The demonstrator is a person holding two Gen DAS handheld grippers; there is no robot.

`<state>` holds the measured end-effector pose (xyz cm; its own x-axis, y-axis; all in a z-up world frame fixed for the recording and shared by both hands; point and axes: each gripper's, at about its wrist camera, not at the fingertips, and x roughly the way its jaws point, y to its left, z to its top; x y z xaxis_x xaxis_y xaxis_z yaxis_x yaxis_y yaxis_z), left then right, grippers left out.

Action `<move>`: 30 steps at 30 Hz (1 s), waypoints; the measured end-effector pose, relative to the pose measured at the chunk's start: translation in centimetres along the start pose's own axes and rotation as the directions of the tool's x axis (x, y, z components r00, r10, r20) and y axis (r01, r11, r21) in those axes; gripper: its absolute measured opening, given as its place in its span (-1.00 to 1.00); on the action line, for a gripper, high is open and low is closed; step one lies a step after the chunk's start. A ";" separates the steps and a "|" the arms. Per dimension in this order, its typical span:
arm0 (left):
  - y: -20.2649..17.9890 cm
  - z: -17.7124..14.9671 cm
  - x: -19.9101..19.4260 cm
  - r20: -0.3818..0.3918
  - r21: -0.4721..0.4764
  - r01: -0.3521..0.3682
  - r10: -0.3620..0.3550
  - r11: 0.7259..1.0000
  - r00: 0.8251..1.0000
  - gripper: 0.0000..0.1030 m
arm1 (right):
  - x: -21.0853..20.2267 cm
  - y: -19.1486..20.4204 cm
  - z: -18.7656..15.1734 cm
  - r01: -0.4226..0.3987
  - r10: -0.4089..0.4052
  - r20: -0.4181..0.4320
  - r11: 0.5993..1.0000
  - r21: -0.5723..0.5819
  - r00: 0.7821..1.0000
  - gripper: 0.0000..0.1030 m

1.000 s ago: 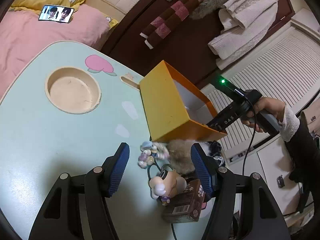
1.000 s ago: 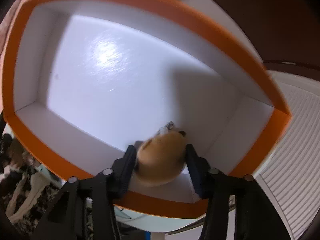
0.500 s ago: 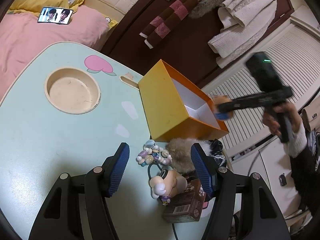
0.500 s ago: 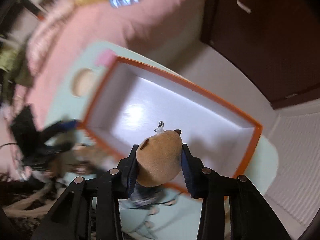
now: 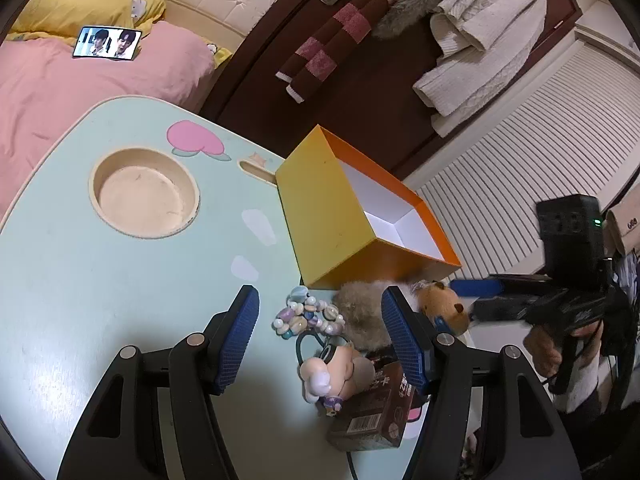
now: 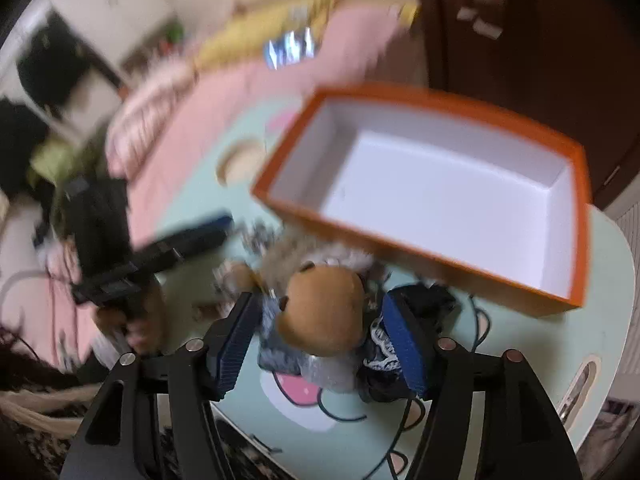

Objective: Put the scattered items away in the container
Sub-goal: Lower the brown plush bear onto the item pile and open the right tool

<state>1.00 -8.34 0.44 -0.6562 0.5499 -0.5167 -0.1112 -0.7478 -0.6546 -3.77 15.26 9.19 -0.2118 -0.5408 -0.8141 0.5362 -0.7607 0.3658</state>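
An orange box (image 5: 336, 216) with a white inside stands empty on the pale green table (image 5: 80, 280); it also shows in the right wrist view (image 6: 440, 184). My left gripper (image 5: 320, 336) is open above a bead bracelet (image 5: 304, 316), a grey fur ball (image 5: 360, 312), a small doll (image 5: 332, 368) and a brown carton (image 5: 376, 412). My right gripper (image 6: 320, 332) is open; a brown plush toy (image 6: 320, 312) sits between its fingers, over the item pile in front of the box. The plush also shows in the left wrist view (image 5: 444, 308).
A round recess (image 5: 144, 196) is sunk in the table at the left. A pink bed (image 5: 80, 80) with a phone lies behind. A dark door with hanging clothes (image 5: 460, 40) and a white slatted cabinet (image 5: 520, 168) stand behind the box.
My right gripper pulled out of the box with the plush, swung back over the item pile and opened its jaws. My left gripper has not moved.
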 end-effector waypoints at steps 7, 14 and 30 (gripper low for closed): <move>1.4 1.4 0.5 0.003 -0.094 0.013 -0.013 0.996 1.000 0.25 | -6.7 -6.7 -0.1 0.116 -0.191 0.327 0.965 0.236 0.926 0.41; 1.6 4.6 3.2 -0.042 -0.169 0.063 -0.071 0.984 0.997 0.25 | -2.6 -11.5 -0.8 0.048 -0.166 0.288 0.925 0.377 0.943 0.41; 1.3 7.9 5.8 -0.090 -0.045 -0.102 0.098 0.994 0.991 0.32 | -0.9 -8.6 -1.2 0.013 -0.121 0.289 0.936 0.352 0.950 0.50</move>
<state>-8.88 -9.02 0.97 -0.5941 0.5056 -0.6257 -0.0102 -0.7825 -0.6226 -7.21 22.70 6.20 -0.5021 -0.5248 -0.6874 0.2117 -0.8452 0.4907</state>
